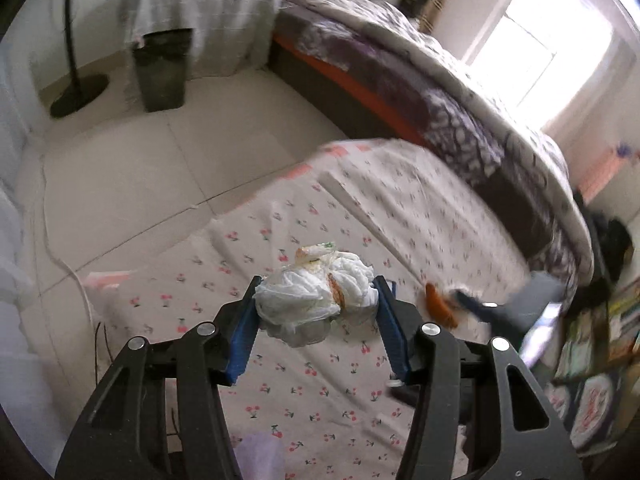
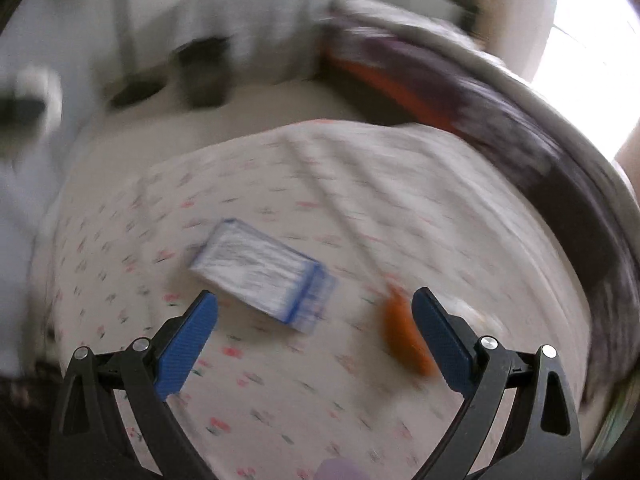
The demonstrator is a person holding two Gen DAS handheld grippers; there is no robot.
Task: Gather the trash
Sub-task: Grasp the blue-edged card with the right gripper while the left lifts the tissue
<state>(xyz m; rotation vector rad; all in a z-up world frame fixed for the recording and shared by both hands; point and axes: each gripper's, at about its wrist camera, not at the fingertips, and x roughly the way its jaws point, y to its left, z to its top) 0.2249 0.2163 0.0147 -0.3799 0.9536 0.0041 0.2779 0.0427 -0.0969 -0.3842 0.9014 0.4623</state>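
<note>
My left gripper (image 1: 317,288) is shut on a crumpled white plastic bag wad (image 1: 316,292) with orange scraps in it, held above the cherry-print cloth (image 1: 304,380). My right gripper (image 2: 314,300) is open and empty above the same cloth (image 2: 280,392). A white and blue carton (image 2: 262,272) lies on the cloth just beyond its fingertips. An orange wrapper (image 2: 404,340) lies by the right finger; it also shows in the left wrist view (image 1: 440,306). A dark trash bin (image 1: 164,70) stands on the floor at the far left. The right wrist view is blurred.
A bed with a purple patterned quilt (image 1: 460,112) runs along the right. A cloth-draped stand (image 1: 200,4) is behind the bin, with a dark lamp base (image 1: 80,94) beside it. The beige tiled floor (image 1: 160,168) lies between. Books and clutter (image 1: 592,360) are at the lower right.
</note>
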